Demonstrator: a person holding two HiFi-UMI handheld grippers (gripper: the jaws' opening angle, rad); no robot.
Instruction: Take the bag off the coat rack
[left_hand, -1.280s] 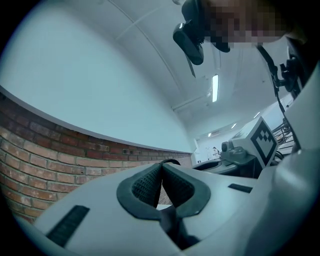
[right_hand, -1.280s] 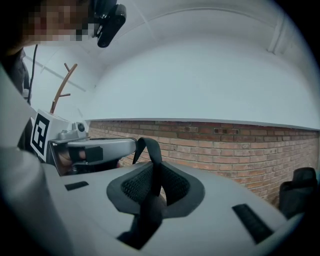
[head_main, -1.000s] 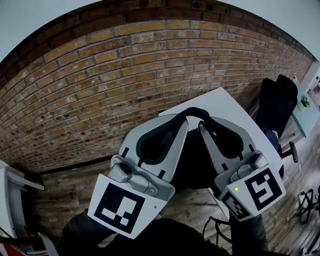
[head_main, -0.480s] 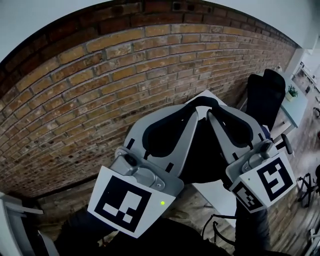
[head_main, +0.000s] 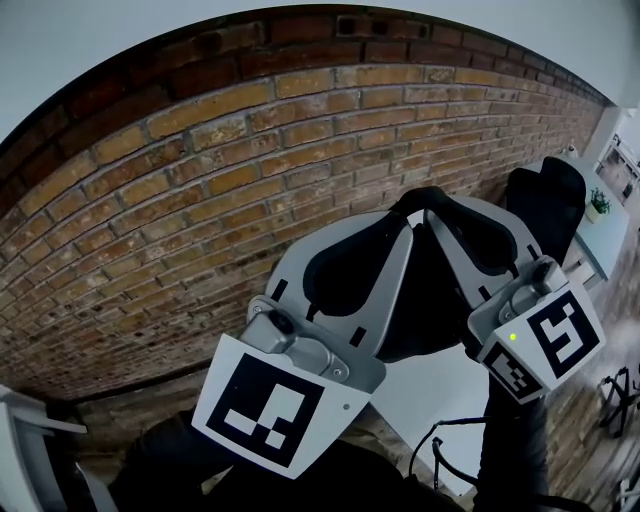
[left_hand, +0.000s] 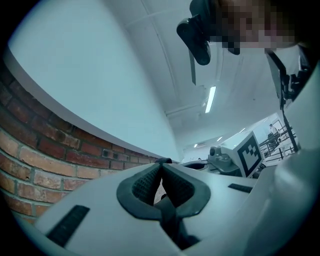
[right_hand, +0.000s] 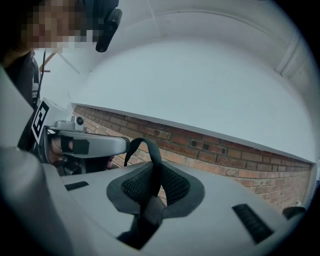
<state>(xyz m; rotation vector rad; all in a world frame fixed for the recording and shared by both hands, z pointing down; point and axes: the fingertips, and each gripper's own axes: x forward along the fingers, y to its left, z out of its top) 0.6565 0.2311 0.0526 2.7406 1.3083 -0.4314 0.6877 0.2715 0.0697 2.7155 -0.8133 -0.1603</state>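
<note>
The black bag (head_main: 425, 300) hangs between my two raised grippers, in front of the brick wall. Its black strap (head_main: 424, 194) arches from one pair of tips to the other. My left gripper (head_main: 402, 222) is shut on the strap, which shows in the left gripper view as a thin band (left_hand: 169, 212) pinched between the pads at the left gripper's tips (left_hand: 161, 165). My right gripper (head_main: 440, 207) is shut on the strap too: in the right gripper view the strap's loop (right_hand: 149, 150) rises out of the closed right gripper (right_hand: 152, 169). No coat rack is in sight.
A brick wall (head_main: 220, 180) fills the background under a white ceiling. A white table (head_main: 430, 395) lies below the grippers. A black chair (head_main: 548, 195) and a desk with a small plant (head_main: 600, 203) stand at the right. A white shelf edge (head_main: 20, 440) shows at the lower left.
Both grippers, still shut on the strap, have shifted up and to the right in the head view. The bag went with them and covers more of the white table.
</note>
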